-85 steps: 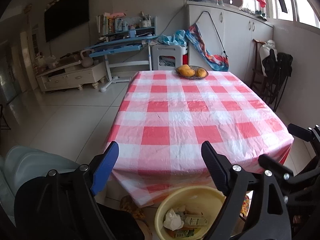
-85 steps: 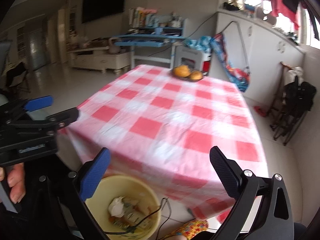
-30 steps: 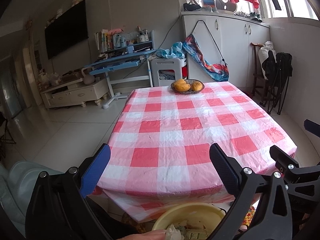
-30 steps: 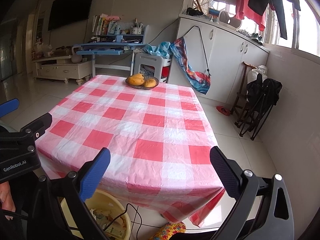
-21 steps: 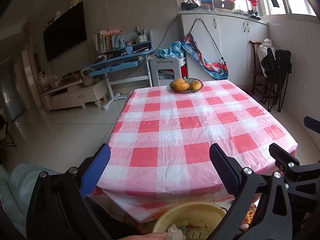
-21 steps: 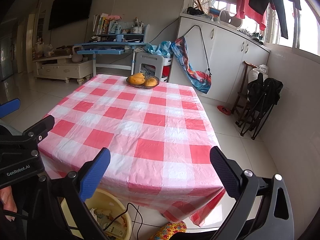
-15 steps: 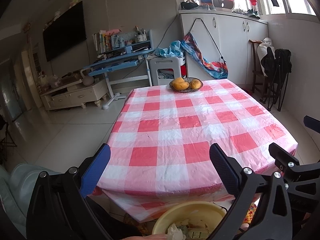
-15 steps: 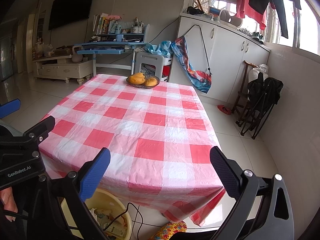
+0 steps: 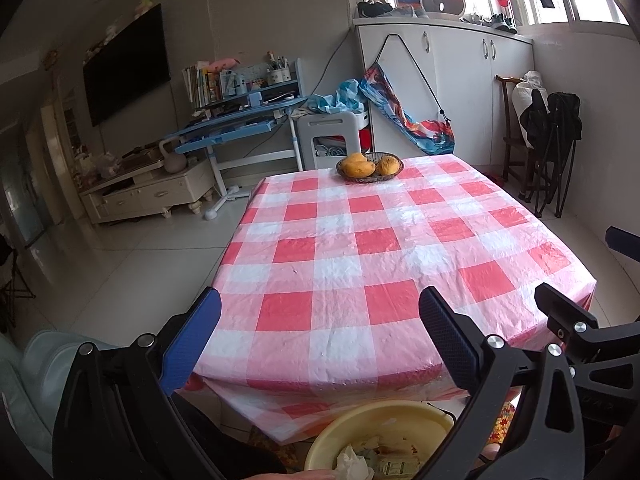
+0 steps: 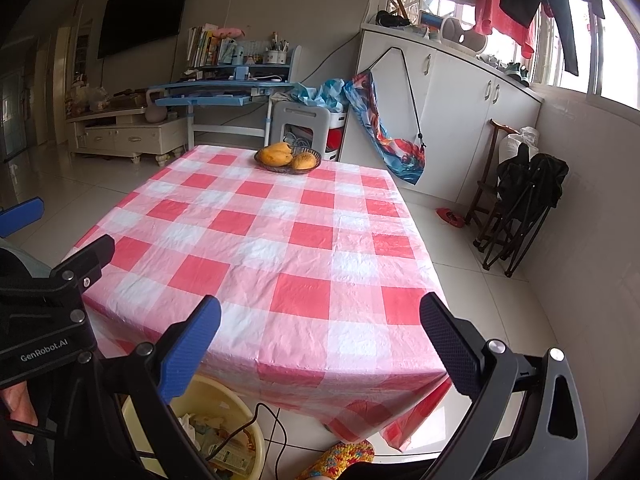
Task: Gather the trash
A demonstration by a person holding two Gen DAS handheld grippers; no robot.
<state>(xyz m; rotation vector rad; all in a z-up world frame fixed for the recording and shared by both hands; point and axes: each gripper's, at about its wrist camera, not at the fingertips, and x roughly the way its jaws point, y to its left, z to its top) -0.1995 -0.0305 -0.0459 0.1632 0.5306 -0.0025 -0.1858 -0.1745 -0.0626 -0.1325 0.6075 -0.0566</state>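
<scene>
A round yellow plastic basin (image 9: 384,416) sits on the floor under the near edge of the red-and-white checked tabletop (image 9: 360,248), full of crumpled paper trash (image 10: 212,432). Both left tongs (image 9: 320,344) and right tongs (image 10: 320,344) are wide open, holding nothing. Only the right view shows a black cable (image 10: 276,420).

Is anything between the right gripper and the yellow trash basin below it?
A black cable drapes over the yellow basin's rim beside the trash. Otherwise nothing visible blocks the open right gripper.
</scene>
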